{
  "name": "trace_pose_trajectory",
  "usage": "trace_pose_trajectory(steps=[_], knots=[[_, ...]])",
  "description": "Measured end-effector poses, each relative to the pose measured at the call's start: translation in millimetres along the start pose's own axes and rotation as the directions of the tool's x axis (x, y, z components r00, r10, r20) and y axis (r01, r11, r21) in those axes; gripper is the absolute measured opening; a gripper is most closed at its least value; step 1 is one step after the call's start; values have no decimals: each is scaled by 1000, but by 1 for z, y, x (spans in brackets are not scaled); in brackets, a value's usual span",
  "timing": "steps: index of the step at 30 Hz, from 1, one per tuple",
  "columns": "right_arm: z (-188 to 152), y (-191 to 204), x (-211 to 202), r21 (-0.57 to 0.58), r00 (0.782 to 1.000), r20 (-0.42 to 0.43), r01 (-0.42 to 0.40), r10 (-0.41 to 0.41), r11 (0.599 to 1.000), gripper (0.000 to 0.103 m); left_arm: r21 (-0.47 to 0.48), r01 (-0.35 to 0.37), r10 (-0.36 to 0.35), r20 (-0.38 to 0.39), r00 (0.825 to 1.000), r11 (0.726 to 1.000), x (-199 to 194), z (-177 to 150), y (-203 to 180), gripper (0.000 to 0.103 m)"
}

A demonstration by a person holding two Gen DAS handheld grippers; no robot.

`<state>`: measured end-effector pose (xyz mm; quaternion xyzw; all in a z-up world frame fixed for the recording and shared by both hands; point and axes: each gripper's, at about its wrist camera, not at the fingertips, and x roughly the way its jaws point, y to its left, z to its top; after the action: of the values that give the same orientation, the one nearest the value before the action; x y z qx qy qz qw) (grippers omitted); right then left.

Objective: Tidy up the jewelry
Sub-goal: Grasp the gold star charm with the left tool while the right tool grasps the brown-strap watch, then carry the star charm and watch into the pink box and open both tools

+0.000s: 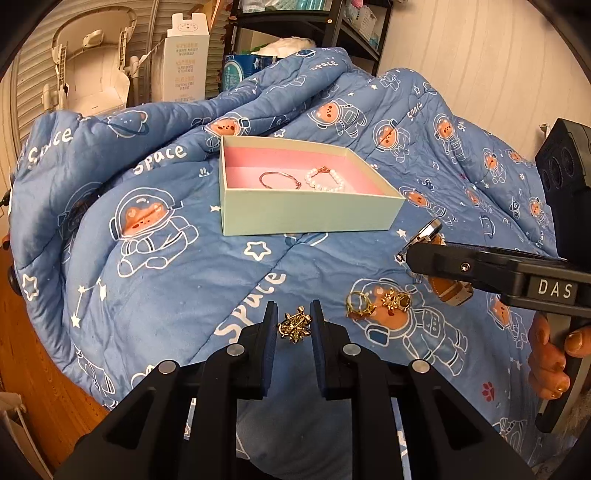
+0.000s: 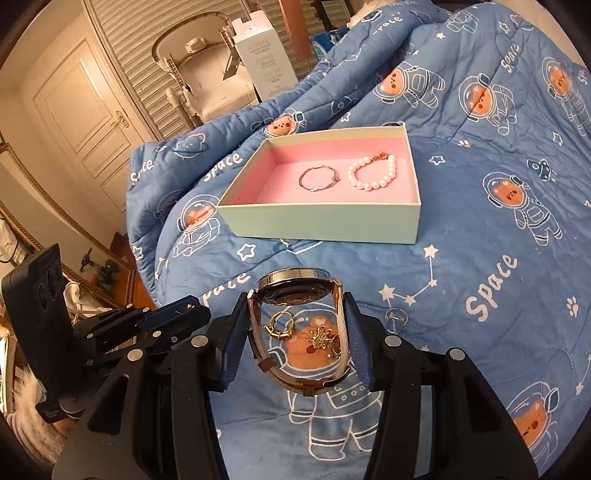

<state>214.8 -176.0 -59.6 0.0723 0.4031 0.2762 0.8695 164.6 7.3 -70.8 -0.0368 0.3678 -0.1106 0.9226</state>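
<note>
A mint box [image 1: 306, 214] [image 2: 321, 225] with a pink lining sits on the blue quilt. Inside it lie a thin rose-gold bangle [image 1: 279, 180] [image 2: 317, 178] and a pearl bracelet [image 1: 325, 180] [image 2: 373, 173]. My left gripper [image 1: 294, 326] is shut on a small gold brooch [image 1: 293, 325], held just above the quilt in front of the box. My right gripper [image 2: 297, 332] is shut on a wristwatch [image 2: 295, 291] [image 1: 430, 236], its pads pressing the brown strap loop from both sides. Two more gold pieces [image 1: 360, 304] [image 1: 397, 301] lie on the quilt under the watch.
The space-print quilt [image 1: 166, 277] bunches up high behind the box and drops off at the left to a wooden floor [image 1: 33, 350]. A tall white carton [image 1: 184, 59] and dark shelving [image 1: 332, 26] stand behind. A small clear ring [image 2: 397, 315] lies right of the watch.
</note>
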Motion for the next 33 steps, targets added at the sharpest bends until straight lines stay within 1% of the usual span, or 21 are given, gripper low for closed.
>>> trace_pose_trajectory(steps=[6, 11, 14, 16, 19, 23, 25, 27, 29, 30, 32, 33], knots=[[23, -10, -2, 15, 999, -3, -34, 34, 999, 50, 4, 35, -35, 9, 999, 999, 1, 29, 0, 17], [49, -13, 0, -8, 999, 2, -48, 48, 999, 50, 6, 66, -66, 1, 998, 998, 10, 63, 3, 17], [67, -16, 2, -17, 999, 9, -46, 46, 999, 50, -7, 78, -78, -17, 997, 997, 20, 85, 7, 17], [80, -19, 7, -16, 999, 4, -54, 54, 998, 50, -25, 103, -104, -44, 994, 994, 29, 100, 11, 17], [98, -21, 17, -27, 999, -2, -50, 50, 998, 50, -40, 118, -120, -80, 989, 992, 44, 121, 15, 17], [118, -23, 38, -46, 999, -30, -27, 26, 999, 50, -14, 93, -94, -140, 986, 996, 69, 139, 18, 17], [125, -25, 51, -51, 999, -50, -7, 5, 999, 50, 13, 63, -60, -170, 984, 998, 82, 142, 18, 17], [130, -30, 65, -40, 997, -74, 11, -14, 999, 50, 62, 49, -35, -207, 978, 997, 95, 142, 14, 17], [133, -37, 80, -21, 994, -111, 15, -17, 1000, 50, 124, 22, 6, -223, 975, 992, 105, 139, 10, 17], [134, -40, 86, -8, 992, -122, 21, -21, 1000, 50, 149, 19, 17, -233, 972, 989, 109, 138, 7, 17], [136, -44, 96, 8, 989, -141, 39, -38, 999, 50, 178, 20, 25, -247, 969, 984, 115, 136, 4, 17], [137, -45, 102, 11, 987, -159, 35, -33, 999, 50, 182, 29, 19, -259, 966, 983, 117, 134, 3, 17]])
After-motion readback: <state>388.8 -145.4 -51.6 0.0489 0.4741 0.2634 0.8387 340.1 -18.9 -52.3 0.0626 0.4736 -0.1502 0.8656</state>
